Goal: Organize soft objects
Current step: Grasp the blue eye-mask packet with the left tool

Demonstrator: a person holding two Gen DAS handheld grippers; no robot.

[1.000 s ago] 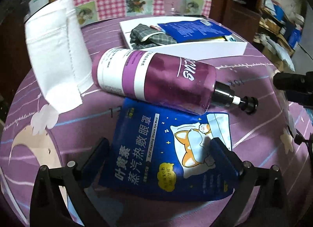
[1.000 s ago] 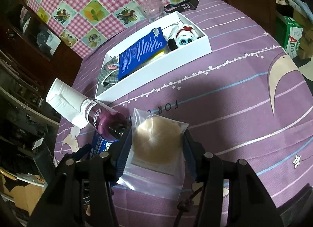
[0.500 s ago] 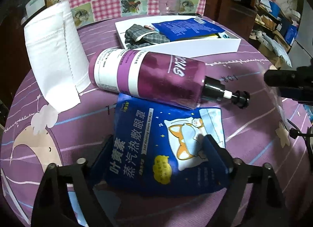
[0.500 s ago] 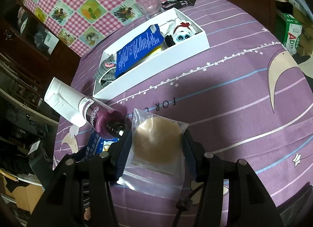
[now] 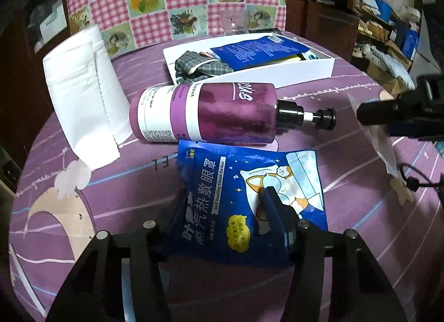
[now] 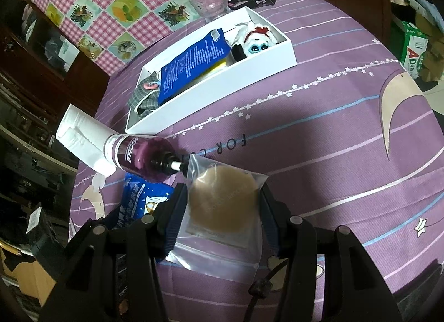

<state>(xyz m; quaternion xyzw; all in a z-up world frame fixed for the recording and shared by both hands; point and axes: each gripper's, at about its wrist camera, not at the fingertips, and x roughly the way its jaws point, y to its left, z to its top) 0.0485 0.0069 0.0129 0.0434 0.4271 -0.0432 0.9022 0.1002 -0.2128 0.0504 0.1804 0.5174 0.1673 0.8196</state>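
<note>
Left wrist: fingers (image 5: 266,205) closing around eye-mask packet (image 5: 244,191) (blue).

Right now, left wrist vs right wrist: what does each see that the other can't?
Left wrist only: the front of the blue eye-mask pouch, between the closing left gripper jaws.
Right wrist only: the plush toy in the white box, and the flat face of the clear bag in the right gripper.
Both: purple pump bottle, folded white cloth, the box, grey plaid fabric.
</note>
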